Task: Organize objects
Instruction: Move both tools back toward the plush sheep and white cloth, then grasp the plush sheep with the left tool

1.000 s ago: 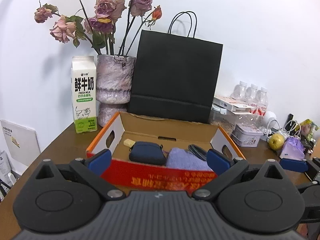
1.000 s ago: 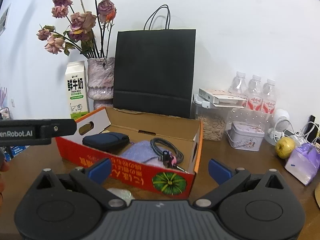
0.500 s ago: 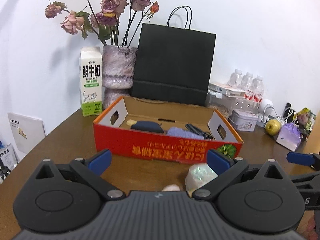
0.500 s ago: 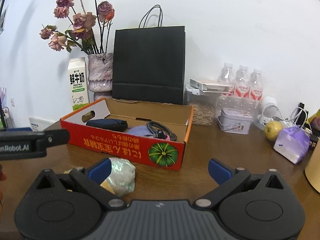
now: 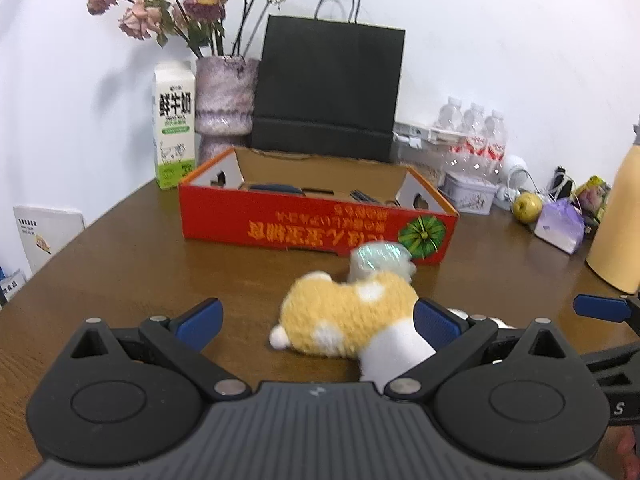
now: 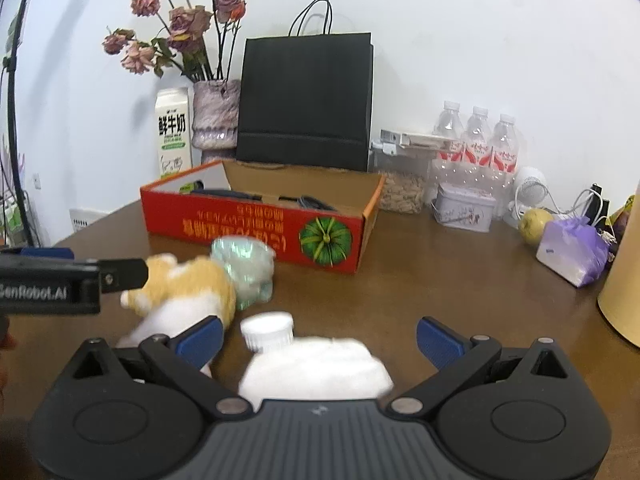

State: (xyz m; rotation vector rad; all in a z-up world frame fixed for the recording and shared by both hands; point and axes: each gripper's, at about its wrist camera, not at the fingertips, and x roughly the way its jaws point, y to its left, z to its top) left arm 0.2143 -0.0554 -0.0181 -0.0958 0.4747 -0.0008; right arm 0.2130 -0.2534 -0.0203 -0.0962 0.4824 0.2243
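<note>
A red cardboard box (image 5: 316, 224) (image 6: 256, 222) stands open on the brown table, holding a dark pouch and a black cable. In front of it lie a yellow and white plush toy (image 5: 352, 316) (image 6: 188, 288) and a shiny pale green wrapped bundle (image 5: 376, 258) (image 6: 244, 264). A white bottle (image 6: 308, 364) with a ribbed cap lies on its side between my right gripper's fingers. My left gripper (image 5: 316, 320) is open, the plush just inside its right finger. My right gripper (image 6: 318, 334) is open over the bottle, not touching it.
Along the wall stand a milk carton (image 5: 174, 124), a vase of dried roses (image 5: 224, 100), a black paper bag (image 5: 328, 88), water bottles (image 6: 476, 144) and a tin (image 6: 464, 204). An apple (image 6: 534, 220), a purple bag (image 6: 572, 250) and a tall yellow flask (image 5: 618, 224) sit at right.
Both grippers have pulled back from the box and dropped lower. The plush toy, green bundle and white bottle have come into view in front of them.
</note>
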